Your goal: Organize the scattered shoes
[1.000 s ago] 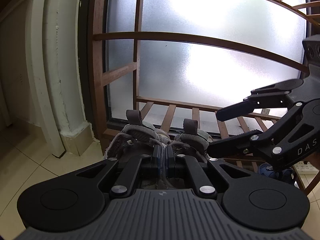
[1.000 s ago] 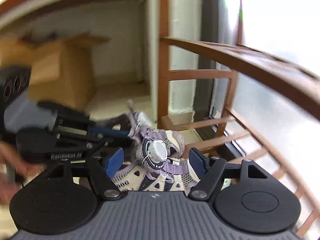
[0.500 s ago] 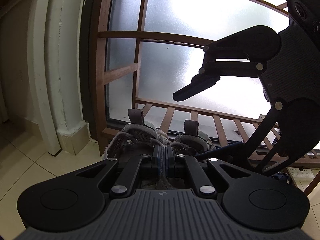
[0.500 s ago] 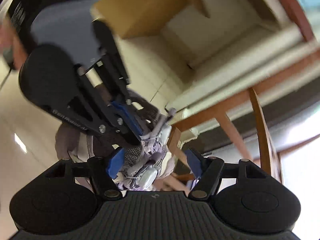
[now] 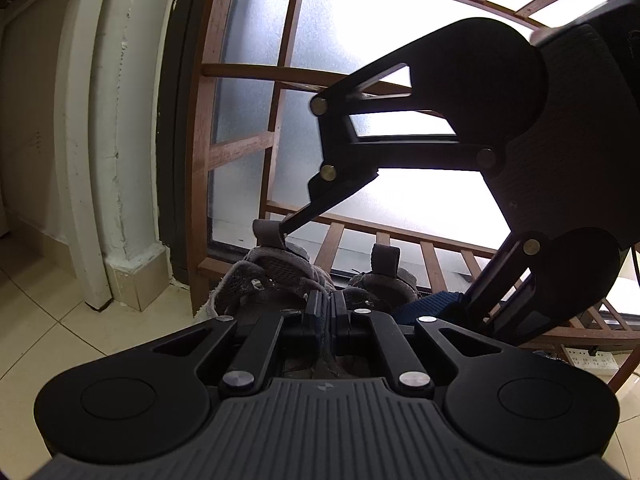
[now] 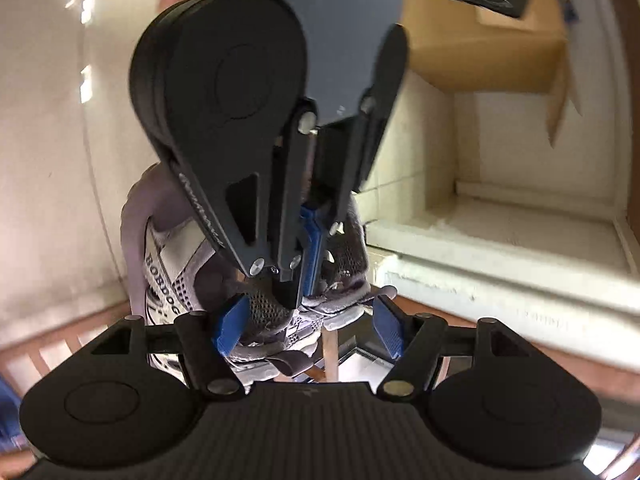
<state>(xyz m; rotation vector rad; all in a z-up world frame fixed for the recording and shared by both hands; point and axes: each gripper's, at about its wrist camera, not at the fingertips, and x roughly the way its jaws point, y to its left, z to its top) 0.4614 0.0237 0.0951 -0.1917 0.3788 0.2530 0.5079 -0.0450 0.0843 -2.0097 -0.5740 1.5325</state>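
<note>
Beside wooden rack [image 5: 240,152], tiled floor [image 5: 60,320]: left tongs [image 5: 326,312] grasping grey shoes [image 5: 264,280]; right tongs [image 6: 308,320] released.

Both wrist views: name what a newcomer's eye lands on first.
The pair of grey shoes, pinched together by the shut left gripper in front of the wooden rack. Then the right gripper, jaws open around the same shoes, and the cardboard box behind.

both grippers, the left gripper [image 5: 326,312] and right gripper [image 6: 310,322], are matte black with ribbed grey housings, round disc covers, silver pivot screws, blue finger pads [image 6: 230,322] and faint embossed lettering on 1 arm.
</note>
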